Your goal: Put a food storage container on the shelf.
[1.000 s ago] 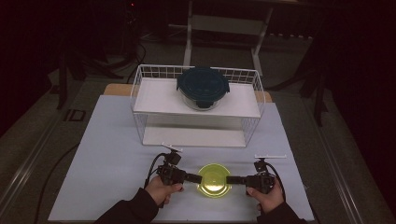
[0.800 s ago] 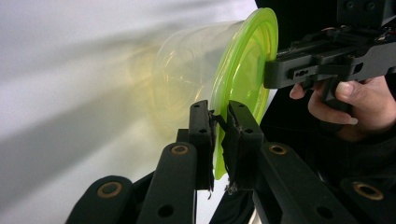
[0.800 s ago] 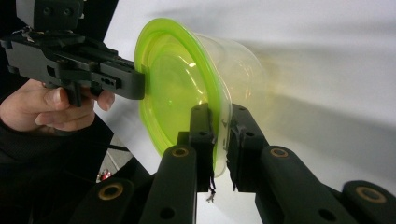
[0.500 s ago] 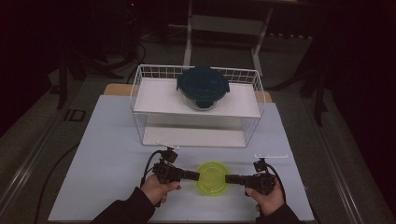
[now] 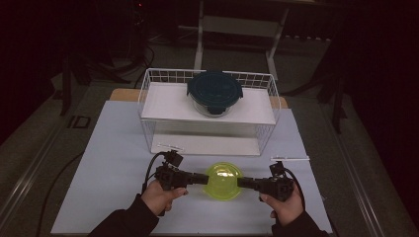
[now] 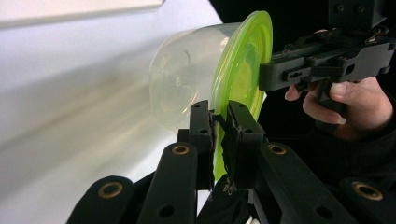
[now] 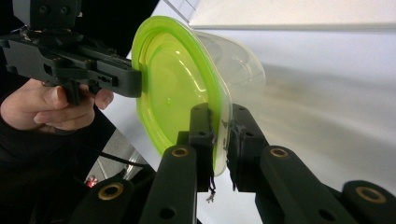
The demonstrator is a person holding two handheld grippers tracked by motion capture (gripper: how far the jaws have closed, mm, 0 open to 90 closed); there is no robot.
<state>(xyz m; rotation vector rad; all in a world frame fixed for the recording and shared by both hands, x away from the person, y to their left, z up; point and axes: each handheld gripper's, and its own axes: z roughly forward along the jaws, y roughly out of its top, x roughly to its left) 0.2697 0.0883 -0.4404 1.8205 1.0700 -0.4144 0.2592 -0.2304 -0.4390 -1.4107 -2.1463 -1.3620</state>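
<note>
A clear plastic tub with a yellow-green lid hangs just above the white table top, between my two grippers. My left gripper is shut on the lid's left rim. My right gripper is shut on the opposite rim. In the left gripper view, my left gripper pinches the green lid edge, and the right gripper grips the far side. In the right gripper view, my right gripper clamps the lid, with the left gripper across from it.
A white wire basket stands at the back of the table, with a white shelf inside. On that shelf sits a glass container with a dark teal lid. The white table top spreads around my hands.
Both grippers have risen together with the green-lidded tub held between them, lifting it off the table top. Their grip on the rim looks the same.
</note>
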